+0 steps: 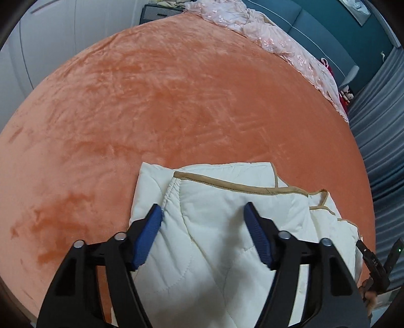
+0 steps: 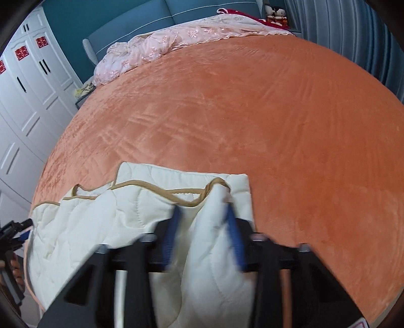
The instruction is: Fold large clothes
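Note:
A cream quilted garment (image 1: 227, 227) with tan edging lies folded in layers on the near part of an orange bed cover (image 1: 164, 101). My left gripper (image 1: 203, 214) is open just above it, its blue pads apart with nothing between them. In the right wrist view the same garment (image 2: 113, 214) lies on the orange cover (image 2: 277, 113). My right gripper (image 2: 203, 214) has a raised bunch of the garment's edge between its blue pads; the jaws stand partly apart and look motion-blurred. The left gripper also shows in the right wrist view (image 2: 15, 232) at the garment's left side.
A pink embroidered quilt (image 1: 277, 40) (image 2: 164, 43) is heaped along the head of the bed by a teal headboard (image 2: 151, 15). White wardrobe doors (image 2: 32, 83) stand on one side, grey curtains (image 1: 378, 151) on the other. Soft toys (image 2: 276, 14) sit by the headboard.

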`<action>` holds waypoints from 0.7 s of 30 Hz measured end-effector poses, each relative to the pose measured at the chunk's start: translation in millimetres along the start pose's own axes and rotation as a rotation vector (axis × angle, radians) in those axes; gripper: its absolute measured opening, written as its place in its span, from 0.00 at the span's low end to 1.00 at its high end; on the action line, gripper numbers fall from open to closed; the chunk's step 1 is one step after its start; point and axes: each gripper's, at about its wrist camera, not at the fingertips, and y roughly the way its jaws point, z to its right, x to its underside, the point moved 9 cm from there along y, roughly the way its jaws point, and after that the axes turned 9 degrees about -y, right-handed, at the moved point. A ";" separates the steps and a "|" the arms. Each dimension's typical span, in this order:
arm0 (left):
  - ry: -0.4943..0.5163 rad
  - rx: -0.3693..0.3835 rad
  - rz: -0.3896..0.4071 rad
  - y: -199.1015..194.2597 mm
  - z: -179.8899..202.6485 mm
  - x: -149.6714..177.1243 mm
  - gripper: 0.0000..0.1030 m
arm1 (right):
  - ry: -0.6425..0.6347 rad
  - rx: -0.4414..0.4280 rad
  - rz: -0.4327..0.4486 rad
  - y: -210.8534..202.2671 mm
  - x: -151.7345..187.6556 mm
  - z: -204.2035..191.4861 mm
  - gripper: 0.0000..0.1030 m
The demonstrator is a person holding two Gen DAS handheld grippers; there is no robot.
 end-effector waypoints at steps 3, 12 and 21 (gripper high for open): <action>0.017 -0.024 0.002 2.6 1.9 -7.6 0.12 | 0.034 -0.015 0.056 -8.3 -13.6 -0.4 0.10; 0.089 -0.100 0.138 3.4 24.7 -38.0 0.08 | 0.068 0.065 0.133 1.4 -42.8 4.4 0.09; 0.107 -0.208 0.098 69.2 -6.3 -20.6 0.12 | 0.082 0.099 0.030 53.2 -14.2 16.5 0.11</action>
